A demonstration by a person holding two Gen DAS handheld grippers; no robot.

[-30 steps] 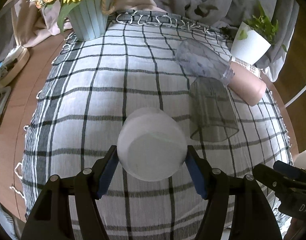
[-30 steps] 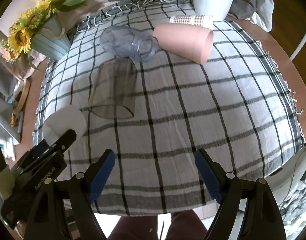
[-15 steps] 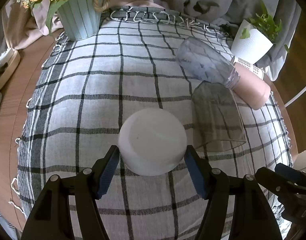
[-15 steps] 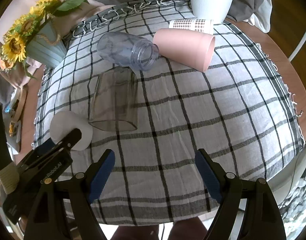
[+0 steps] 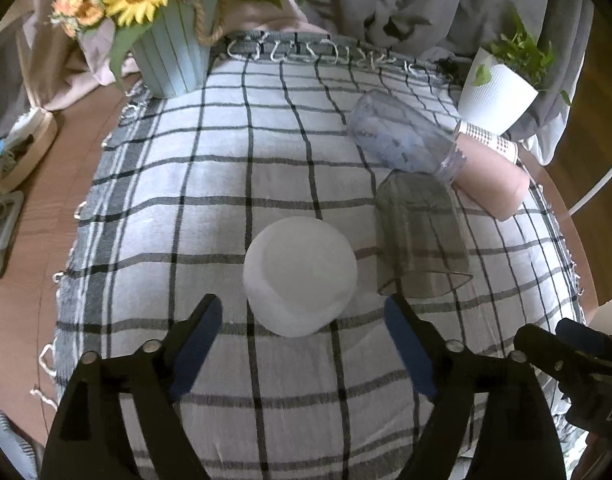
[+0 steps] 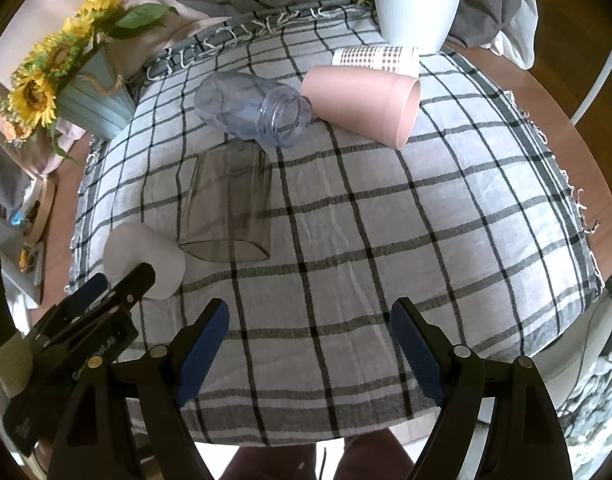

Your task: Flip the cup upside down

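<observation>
Left wrist view: the left hand-held gripper (image 5: 301, 330) is released, the white frosted plastic cup (image 5: 299, 276) mouth-down on the checked cloth (image 5: 209, 184) just ahead between its fingers; right wrist view: the right hand-held gripper (image 6: 310, 332) hangs open and empty, cup far left.

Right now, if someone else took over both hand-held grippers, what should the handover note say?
Left hand-held gripper: open, just behind the white cup, not touching it.
Right hand-held gripper: open, empty, over bare cloth.
White cup stands upside down on the cloth, beside the grey glass lying on its side.
Done: cup flipped and released.
Left: apparently nothing but backing away.
</observation>
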